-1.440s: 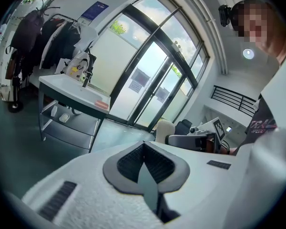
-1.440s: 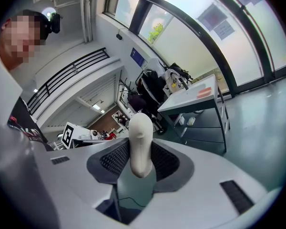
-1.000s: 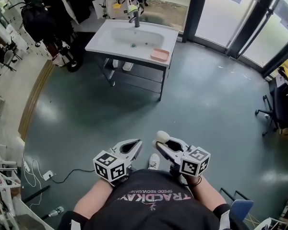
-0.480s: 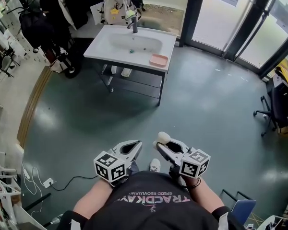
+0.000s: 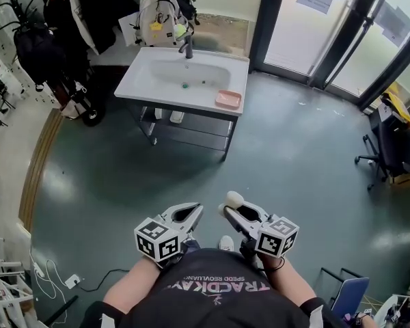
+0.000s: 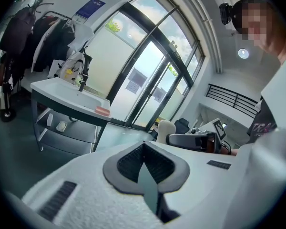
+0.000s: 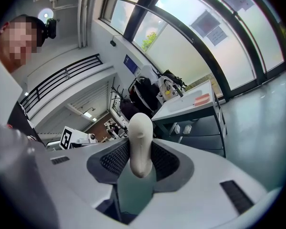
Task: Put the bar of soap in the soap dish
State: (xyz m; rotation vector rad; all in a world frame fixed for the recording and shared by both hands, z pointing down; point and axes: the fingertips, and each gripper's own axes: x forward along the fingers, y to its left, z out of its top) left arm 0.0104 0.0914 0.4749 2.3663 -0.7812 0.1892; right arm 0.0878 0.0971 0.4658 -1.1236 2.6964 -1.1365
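Right gripper (image 5: pixel 230 208) jaws clamp a cream oval soap bar (image 7: pixel 140 142); left gripper (image 5: pixel 194 212) jaws meet, empty. Pink, perhaps plastic, dish (image 5: pixel 228 100) on white washbasin surface (image 5: pixel 238 74).

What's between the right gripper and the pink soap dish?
Only bare green floor, seen in the head view, from the right gripper holding the bar of soap to the sink where the soap dish sits.

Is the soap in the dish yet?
Out. The bar of soap sits clamped in the right tool, away from the pink soap dish on the sink.
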